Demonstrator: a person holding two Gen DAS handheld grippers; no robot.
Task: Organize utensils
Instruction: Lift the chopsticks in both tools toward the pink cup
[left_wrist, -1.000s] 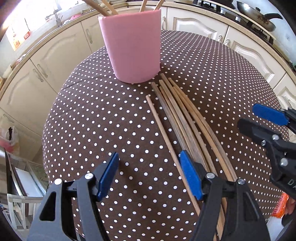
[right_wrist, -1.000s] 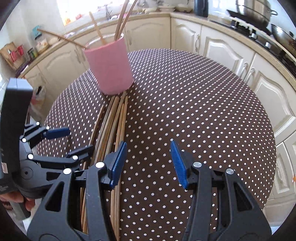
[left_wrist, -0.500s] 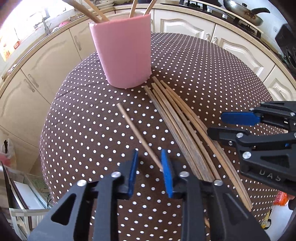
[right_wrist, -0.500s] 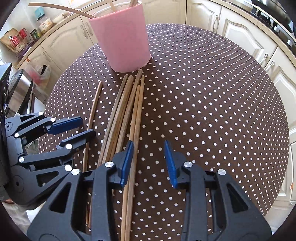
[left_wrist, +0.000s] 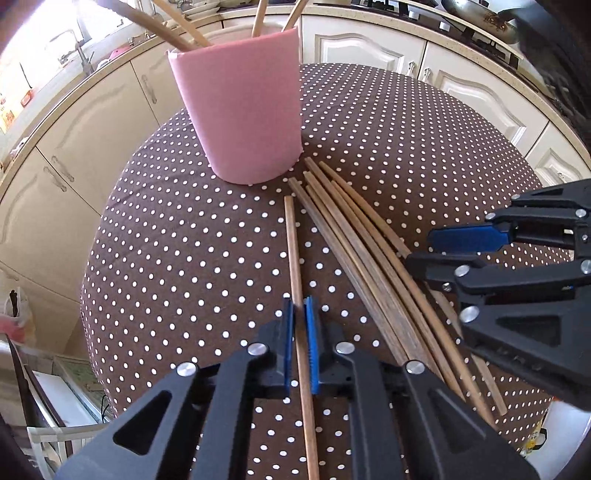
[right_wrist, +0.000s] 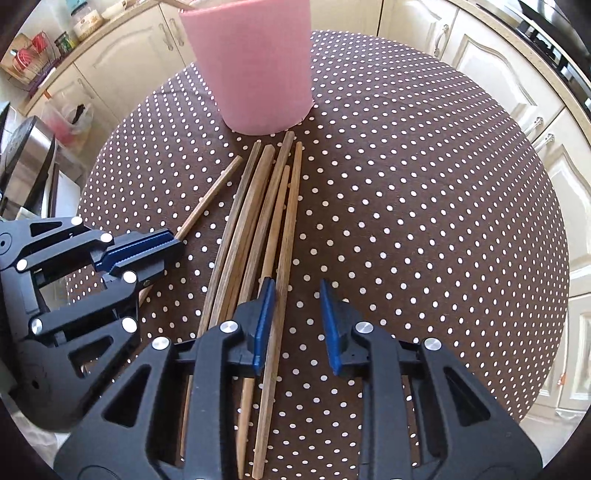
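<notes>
**Tech A:** Since the earlier frame, the left claw (left_wrist: 299, 314) has gone from spread wide to clenched on the single light wooden chopstick (left_wrist: 293, 251), which has swung away from the bundle. Confirm?

**Tech B:** Confirmed — both blue pads press the stick's sides. Its far end points toward the tall pink foam cup (left_wrist: 242, 107), stopping just short of the base.

**Tech A:** Right claw (right_wrist: 297, 314) status?

**Tech B:** Closing, not yet gripping. It has shifted over the bundle of darker wooden chopsticks (right_wrist: 255, 221) since a second ago. The rightmost chopstick of the bundle (right_wrist: 286, 243) lies between the pads, close against the left pad (right_wrist: 266, 314); the right pad (right_wrist: 330, 321) stands clear of it.

**Tech A:** Location of remaining items?

**Tech B:** The bundle lies flat on the round surface with the brown white-dotted cloth (right_wrist: 424, 203), far ends near the cup's base. More chopsticks stand inside the cup — seen in the left wrist view.

**Tech A:** Surroundings?

**Tech B:** Cream kitchen cabinets (left_wrist: 369, 48) curve behind the surface.
</notes>
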